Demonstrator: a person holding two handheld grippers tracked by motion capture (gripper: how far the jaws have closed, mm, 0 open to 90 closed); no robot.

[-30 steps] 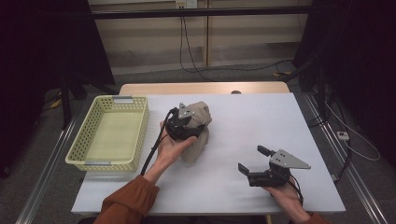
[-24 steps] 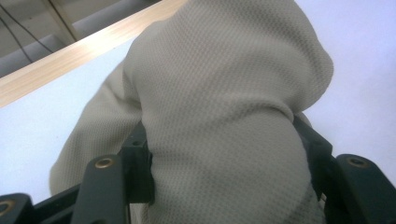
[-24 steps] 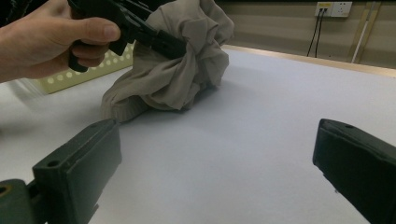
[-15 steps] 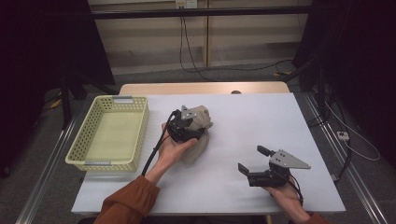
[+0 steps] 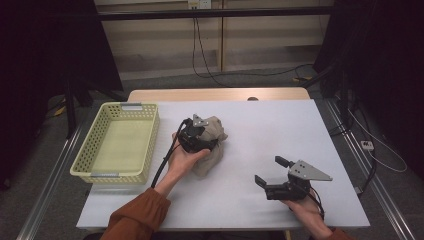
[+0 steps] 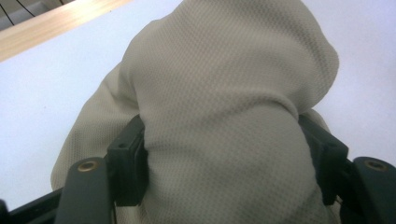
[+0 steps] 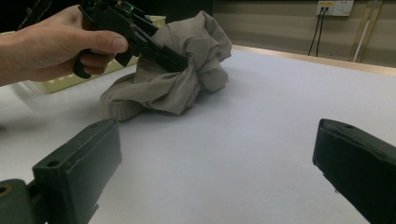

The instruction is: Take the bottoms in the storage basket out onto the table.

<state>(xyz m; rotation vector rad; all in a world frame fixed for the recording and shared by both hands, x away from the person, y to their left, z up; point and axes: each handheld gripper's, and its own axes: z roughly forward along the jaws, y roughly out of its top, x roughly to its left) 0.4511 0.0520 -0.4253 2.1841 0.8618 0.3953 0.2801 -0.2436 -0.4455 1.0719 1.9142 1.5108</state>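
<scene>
**Cloth bunched between the left jaws, grip slackening**

While the left gripper [image 5: 200, 136] sits on the beige cloth [image 5: 211, 145] near the middle of the table [image 5: 280, 125], its jaws have just been opening, with a thick fold of the fabric between them. In the left gripper view the fold bulges up between the two black pads [image 6: 128, 161], which flank it and touch its sides; whether they press hard enough to hold it I cannot tell for certain, but they look in contact. The cloth is a crumpled heap, its lower part resting on the table, with the basket [image 5: 90, 167] at about nine o'clock from it and apart from it.

The right gripper [image 5: 272, 180] lies at about four o'clock from the cloth, well apart, its jaws spread wide with nothing between them; its own view looks across bare table toward the heap.

What could go wrong, as I judge it:
- If the left hand lifts now, the loosened pads may let the fold slip and the heap would slump back.
- A grip on one fold alone may drag the rest across the table, so a trailing end could catch the basket's rim.
- The left gripper's cable [image 5: 162, 167] runs beside the cloth and could snag it.
</scene>
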